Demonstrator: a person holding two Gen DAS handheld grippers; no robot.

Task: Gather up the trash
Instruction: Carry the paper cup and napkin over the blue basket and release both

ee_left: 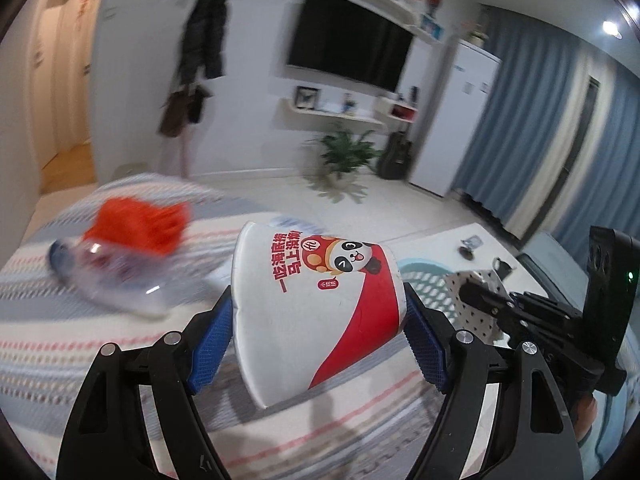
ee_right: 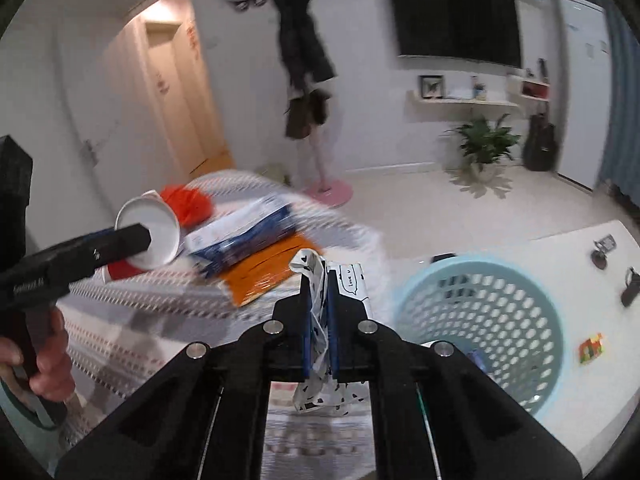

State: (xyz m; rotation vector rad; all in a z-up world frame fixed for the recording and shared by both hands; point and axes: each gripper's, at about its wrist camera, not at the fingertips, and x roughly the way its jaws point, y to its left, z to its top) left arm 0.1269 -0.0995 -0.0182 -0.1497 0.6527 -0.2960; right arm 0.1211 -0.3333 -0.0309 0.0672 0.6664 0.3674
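Observation:
My left gripper (ee_left: pixel 318 312) is shut on a white and red paper cup (ee_left: pixel 316 308) with a panda print, held sideways above the striped bed cover; the same cup (ee_right: pixel 150 236) shows its white inside in the right wrist view. My right gripper (ee_right: pixel 320 292) is shut on a crumpled white wrapper with black hearts (ee_right: pixel 320 360), which also shows at my right gripper (ee_left: pixel 476 296) in the left wrist view. A light blue perforated basket (ee_right: pixel 480 320) stands just right of the right gripper. A clear plastic bottle (ee_left: pixel 112 276) and a red-orange bag (ee_left: pixel 140 224) lie on the bed.
A blue and white packet (ee_right: pixel 244 240) and an orange wrapper (ee_right: pixel 264 276) lie on the bed (ee_right: pixel 132 320). The basket rests on a white table (ee_right: pixel 580 380) with keys (ee_right: pixel 600 252) and a small colourful cube (ee_right: pixel 591 348). A potted plant (ee_right: pixel 484 148) and a guitar stand by the far wall.

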